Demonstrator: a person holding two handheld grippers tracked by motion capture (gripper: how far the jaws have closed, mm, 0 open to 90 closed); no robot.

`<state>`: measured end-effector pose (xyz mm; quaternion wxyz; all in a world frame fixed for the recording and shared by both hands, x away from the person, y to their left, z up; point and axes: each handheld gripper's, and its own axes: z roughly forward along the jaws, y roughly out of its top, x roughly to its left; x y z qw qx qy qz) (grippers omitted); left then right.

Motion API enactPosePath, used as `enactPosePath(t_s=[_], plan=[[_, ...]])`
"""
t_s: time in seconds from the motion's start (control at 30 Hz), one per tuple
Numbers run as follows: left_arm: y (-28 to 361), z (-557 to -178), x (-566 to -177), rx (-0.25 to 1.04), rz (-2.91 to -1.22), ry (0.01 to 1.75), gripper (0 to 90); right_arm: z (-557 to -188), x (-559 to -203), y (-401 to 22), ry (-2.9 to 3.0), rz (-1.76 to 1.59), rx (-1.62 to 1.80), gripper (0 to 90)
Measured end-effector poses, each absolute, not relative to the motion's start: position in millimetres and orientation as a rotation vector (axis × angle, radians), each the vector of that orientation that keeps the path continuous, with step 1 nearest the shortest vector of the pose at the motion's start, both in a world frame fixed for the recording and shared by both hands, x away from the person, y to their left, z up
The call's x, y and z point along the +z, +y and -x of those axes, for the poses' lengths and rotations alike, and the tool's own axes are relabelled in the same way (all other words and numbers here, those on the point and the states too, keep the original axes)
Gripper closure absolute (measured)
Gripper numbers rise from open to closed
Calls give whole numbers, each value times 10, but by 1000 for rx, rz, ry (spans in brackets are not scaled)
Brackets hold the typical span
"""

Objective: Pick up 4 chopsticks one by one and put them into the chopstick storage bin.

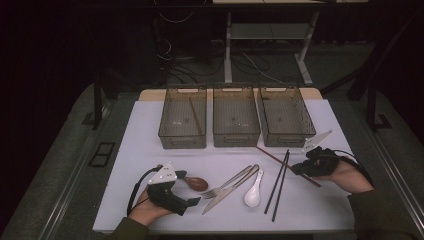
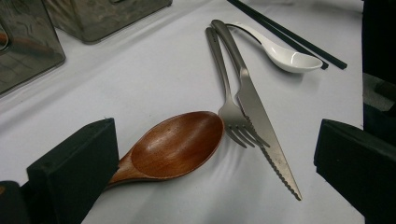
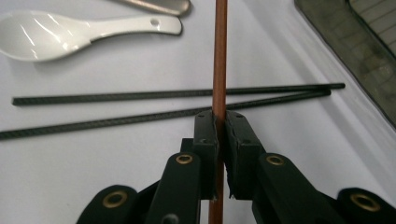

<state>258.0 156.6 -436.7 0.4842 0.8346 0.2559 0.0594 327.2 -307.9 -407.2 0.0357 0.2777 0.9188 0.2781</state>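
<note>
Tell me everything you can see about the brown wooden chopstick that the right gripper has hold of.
The thin, round, reddish-brown wooden chopstick is smooth and straight. The right gripper is shut on it, its black fingers pressing either side partway along the stick. In the high view it runs diagonally from near the front of the middle and right clear plastic bins toward the person's right hand. In the right gripper view it passes over the two black chopsticks; whether it touches them is unclear.

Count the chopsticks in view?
4: two black chopsticks lying on the mat, one brown chopstick held in the right gripper, another brown one in the left bin.
</note>
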Motion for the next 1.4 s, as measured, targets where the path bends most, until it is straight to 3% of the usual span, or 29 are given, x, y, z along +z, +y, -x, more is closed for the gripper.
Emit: enactPosePath(t_s=[1.4], plan=[[1557, -2586, -4377, 148, -2036, 627, 0, -3426, -3906, -2633, 2654, -878, 1214, 831]])
